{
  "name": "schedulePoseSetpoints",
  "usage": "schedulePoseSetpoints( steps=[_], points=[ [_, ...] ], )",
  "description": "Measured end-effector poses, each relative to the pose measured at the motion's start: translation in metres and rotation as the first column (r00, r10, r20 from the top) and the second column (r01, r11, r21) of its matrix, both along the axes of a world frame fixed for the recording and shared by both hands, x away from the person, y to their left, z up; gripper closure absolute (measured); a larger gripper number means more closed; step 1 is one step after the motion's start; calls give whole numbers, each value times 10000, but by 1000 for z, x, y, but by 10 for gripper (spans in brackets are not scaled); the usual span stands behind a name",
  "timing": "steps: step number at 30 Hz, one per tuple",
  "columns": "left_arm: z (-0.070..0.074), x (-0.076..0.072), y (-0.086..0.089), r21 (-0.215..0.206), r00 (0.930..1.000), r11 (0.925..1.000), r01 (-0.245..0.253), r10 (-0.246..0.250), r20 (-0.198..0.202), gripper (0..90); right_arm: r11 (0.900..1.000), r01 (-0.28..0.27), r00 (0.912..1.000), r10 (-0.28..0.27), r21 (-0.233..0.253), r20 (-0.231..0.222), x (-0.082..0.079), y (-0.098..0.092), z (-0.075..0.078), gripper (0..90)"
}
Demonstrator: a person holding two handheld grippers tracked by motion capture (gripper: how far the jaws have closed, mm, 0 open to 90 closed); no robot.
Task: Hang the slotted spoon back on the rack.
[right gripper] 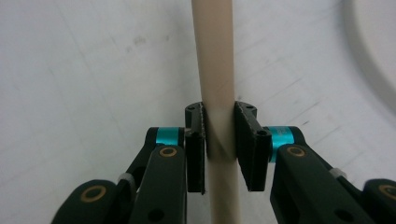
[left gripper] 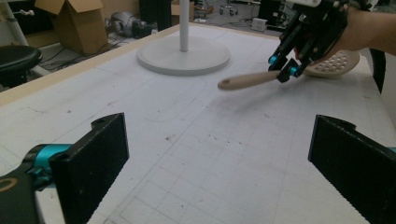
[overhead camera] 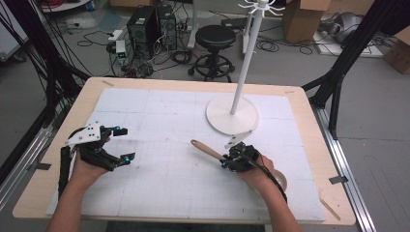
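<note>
Right tool grips a wooden-handled spatula, the white stand just beyond it; left tool open, well apart.

- A pale wooden table with rounded corners carried everything.
- A white gridded mat covered most of its top.
- A white round-based pole stand stood on the mat's far right part.

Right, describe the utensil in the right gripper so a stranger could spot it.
Start at the white stand on the table. Just in front of its round base, the right gripper clamps a slotted spoon. Its tan handle with a hole at the tip is the one wooden-looking thing on the mat.
</note>
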State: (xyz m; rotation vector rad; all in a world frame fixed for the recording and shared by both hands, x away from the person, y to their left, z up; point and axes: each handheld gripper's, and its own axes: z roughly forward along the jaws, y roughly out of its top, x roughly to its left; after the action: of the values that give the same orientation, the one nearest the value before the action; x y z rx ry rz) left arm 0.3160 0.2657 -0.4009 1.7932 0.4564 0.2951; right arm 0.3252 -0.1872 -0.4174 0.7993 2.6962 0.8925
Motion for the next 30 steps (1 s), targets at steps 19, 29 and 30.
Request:
schedulePoseSetpoints(
  steps=[19, 29, 30],
  points=[
    [2, -1, 3, -193, 9999, 9998, -90, 91, 75, 56, 9128, 366, 9698, -1307, 4069, 2061, -18, -69, 75, 747],
    [3, -1, 6, -276, 9998, 9995, -146, 150, 112, 56, 9023, 300, 9542, -1540, 4302, 2564, -9, -79, 101, 747],
    [3, -1, 6, -301, 9998, 9994, -163, 166, 117, 56, 9012, 308, 9536, -1561, 4323, 2575, -7, -80, 105, 747]
  ],
)
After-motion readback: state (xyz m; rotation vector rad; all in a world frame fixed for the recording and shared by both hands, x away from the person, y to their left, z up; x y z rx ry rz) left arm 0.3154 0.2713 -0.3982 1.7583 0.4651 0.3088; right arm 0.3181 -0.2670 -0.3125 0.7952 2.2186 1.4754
